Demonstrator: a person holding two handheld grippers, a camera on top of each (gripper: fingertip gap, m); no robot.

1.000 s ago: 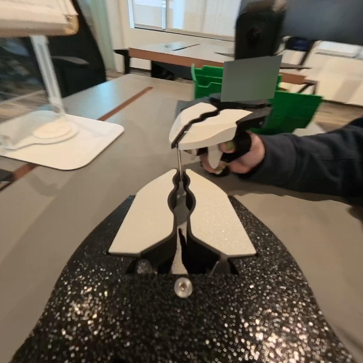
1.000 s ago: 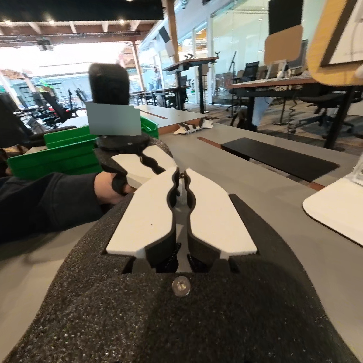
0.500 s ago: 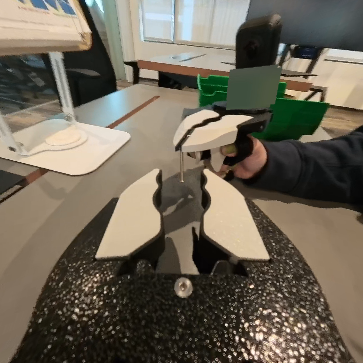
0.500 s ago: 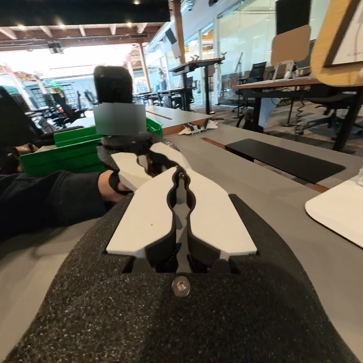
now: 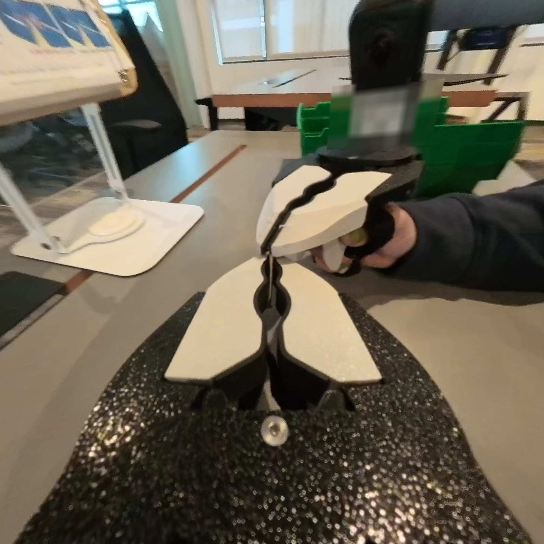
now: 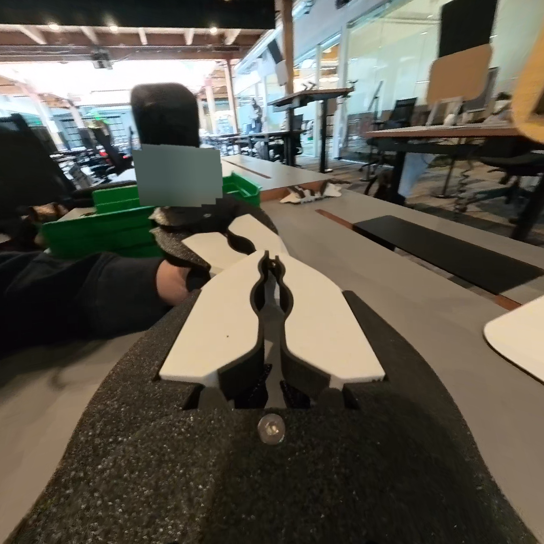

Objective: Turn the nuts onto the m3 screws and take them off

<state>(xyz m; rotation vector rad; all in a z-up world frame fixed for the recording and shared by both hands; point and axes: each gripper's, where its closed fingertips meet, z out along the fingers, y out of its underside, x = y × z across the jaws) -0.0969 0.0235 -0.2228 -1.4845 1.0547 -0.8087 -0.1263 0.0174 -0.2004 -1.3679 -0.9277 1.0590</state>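
In the left wrist view my right gripper (image 5: 266, 252) comes in from the right, held by a hand, and is shut on the top of a thin metal screw (image 5: 269, 282) that hangs straight down. My left gripper (image 5: 270, 263) sits right under those tips. Its fingers are closed around the screw's shaft, and the lower end shows in the hollow between them. I see no nut. In the right wrist view my right gripper (image 6: 272, 258) pinches the small dark screw head (image 6: 273, 264). The left gripper's white fingers (image 6: 206, 250) lie just behind, with their tips hidden.
Everything is over a grey table (image 5: 206, 188). A white stand base (image 5: 112, 235) with a clear post is at the left, and green bins (image 5: 456, 153) are behind the right gripper. In the right wrist view a black mat (image 6: 441, 253) and spare white finger parts (image 6: 309, 192) lie farther off.
My left gripper was shut at the screw's lower end, opened wide, then moved up along the screw and closed again around the shaft near the right gripper's tips. The right gripper kept hold of the screw.
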